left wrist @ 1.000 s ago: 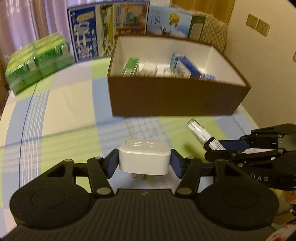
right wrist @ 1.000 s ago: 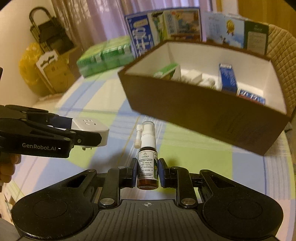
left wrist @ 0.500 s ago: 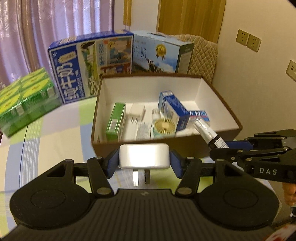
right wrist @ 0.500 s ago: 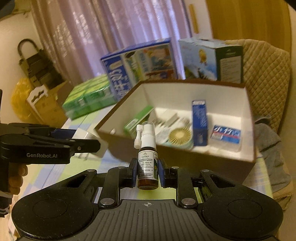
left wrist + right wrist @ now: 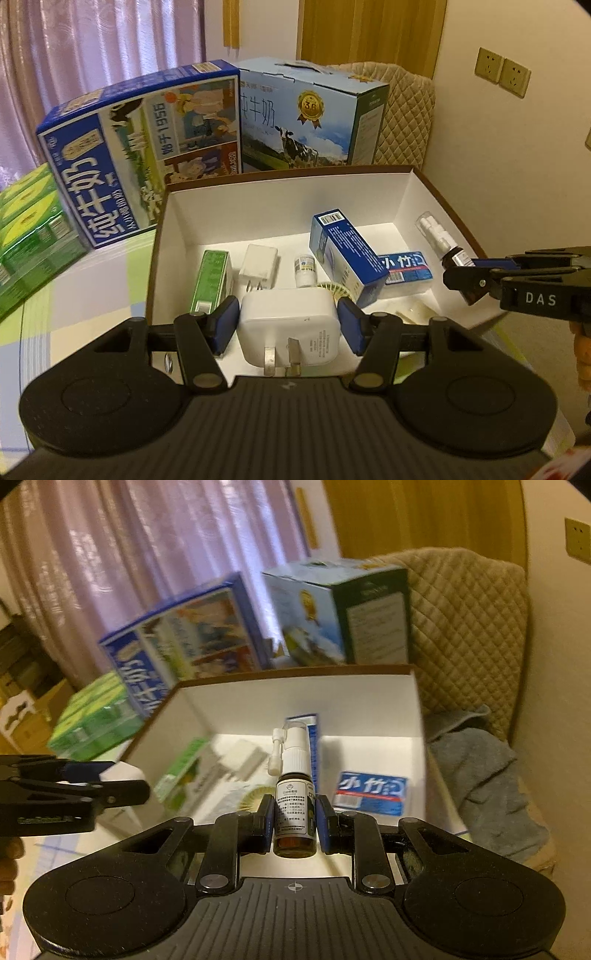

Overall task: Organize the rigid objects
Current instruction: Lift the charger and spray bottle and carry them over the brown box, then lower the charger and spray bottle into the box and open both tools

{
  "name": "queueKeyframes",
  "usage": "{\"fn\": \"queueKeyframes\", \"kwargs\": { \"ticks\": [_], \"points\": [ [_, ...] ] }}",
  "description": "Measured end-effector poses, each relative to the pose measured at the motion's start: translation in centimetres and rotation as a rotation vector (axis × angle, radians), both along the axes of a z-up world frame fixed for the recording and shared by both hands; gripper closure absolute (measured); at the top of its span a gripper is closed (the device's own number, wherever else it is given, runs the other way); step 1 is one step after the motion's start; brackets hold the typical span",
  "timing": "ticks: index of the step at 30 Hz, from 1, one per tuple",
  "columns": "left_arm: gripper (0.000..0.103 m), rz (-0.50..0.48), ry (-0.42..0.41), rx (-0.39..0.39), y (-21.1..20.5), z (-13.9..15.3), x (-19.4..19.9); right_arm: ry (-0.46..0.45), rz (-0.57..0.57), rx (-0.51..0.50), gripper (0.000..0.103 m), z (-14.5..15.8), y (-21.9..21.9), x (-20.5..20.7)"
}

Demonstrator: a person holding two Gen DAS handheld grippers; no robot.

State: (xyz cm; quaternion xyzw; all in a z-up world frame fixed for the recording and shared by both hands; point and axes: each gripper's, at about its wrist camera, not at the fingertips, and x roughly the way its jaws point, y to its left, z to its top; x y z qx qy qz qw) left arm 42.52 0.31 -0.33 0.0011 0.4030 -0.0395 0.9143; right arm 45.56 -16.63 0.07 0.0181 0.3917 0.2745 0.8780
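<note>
Currently, 2 items are in hand, both over the open box [image 5: 424, 184].

Item 1: white plug adapter [image 5: 288, 325]. Your left gripper [image 5: 288, 325] has its blue pads [image 5: 225, 325] pinching it on both flanks, prongs facing the camera. It hangs above the near wall of the box, over the front-centre floor.

Item 2: brown spray bottle [image 5: 295, 823]. Your right gripper [image 5: 295, 823] has its jaws pressed onto the labelled body, nozzle upright. It sits over the right half of the box, above the near floor.

Contents already stowed: green carton [image 5: 210, 280], small white charger [image 5: 258, 266], tiny white vial [image 5: 304, 271], tall blue carton [image 5: 347, 258], flat blue pack [image 5: 406, 267], a ribbed round item, partly hidden.

Handling note: free floor looks to lie at the front-centre and the right front corner. Lower each item until it rests, then spread the jaws; a drop from height would likely knock the leaning blue carton. Release 1 at a time, keeping the 2 grippers apart. Lay the bottle on its side, since upright it will probably topple.
</note>
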Motion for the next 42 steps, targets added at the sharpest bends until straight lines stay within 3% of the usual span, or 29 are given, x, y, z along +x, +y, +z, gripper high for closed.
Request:
{"fn": "queueKeyframes", "kwargs": {
  "ticks": [10, 24, 27, 42],
  "points": [
    [0.049, -0.003, 0.097, 0.026, 0.2, -3.8, 6.2, 0.078, -0.042, -0.074, 0.083, -3.1, 1.2, 4.9],
    [0.049, -0.008, 0.17, 0.047, -0.1, -7.3, 10.1, 0.116, -0.044, -0.098, 0.083, -4.4, 2.0, 6.1],
    [0.049, -0.01, 0.191, 0.037, 0.0, -7.7, 10.4, 0.115, -0.045, -0.099, 0.083, -4.3, 2.0, 6.1],
    [0.044, 0.008, 0.143, 0.047, 1.2, -6.2, 10.3, 0.105, -0.074, -0.069, 0.083, -3.8, 2.8, 7.4]
  ]
}}
